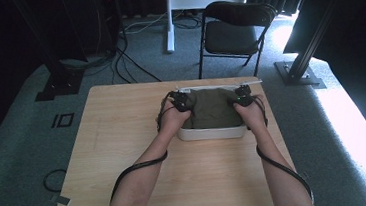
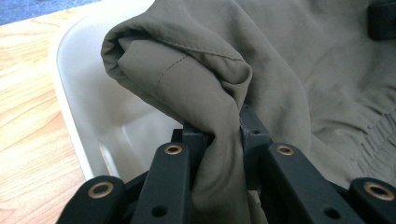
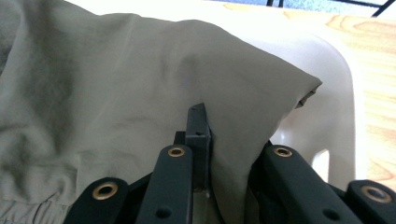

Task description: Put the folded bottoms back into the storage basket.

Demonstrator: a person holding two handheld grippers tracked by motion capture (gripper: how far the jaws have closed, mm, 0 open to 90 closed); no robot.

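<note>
Two grippers, one olive cloth, one white plastic tub, one wooden table.

Cloth [image 1: 212,108]: olive-green fabric, folded and creased, lying in the tub at the upper middle of the high view and covering most of its opening. A stitched seam shows in the left gripper view [image 2: 187,70]; in the right gripper view [image 3: 140,79] the fabric drapes over the tub's near wall.

Tub [image 1: 212,132]: white, rectangular, with rounded corners, standing on the far half of the table [image 1: 135,157], right of its centre.

Left gripper [image 1: 180,102]: at the cloth's left edge in the high view. Its fingers [image 2: 194,140] are closed tight on a bunched fold of the cloth, which is pinched between them.

Right gripper [image 1: 242,97]: at the cloth's right edge. Its fingers [image 3: 196,133] are likewise clamped on a fold of the cloth near the corner.

Forearms: both enter from the bottom of the high view, a cable trailing from each.

Background: black folding chair [image 1: 235,30] on grey carpet beyond the table, at the upper centre.
</note>
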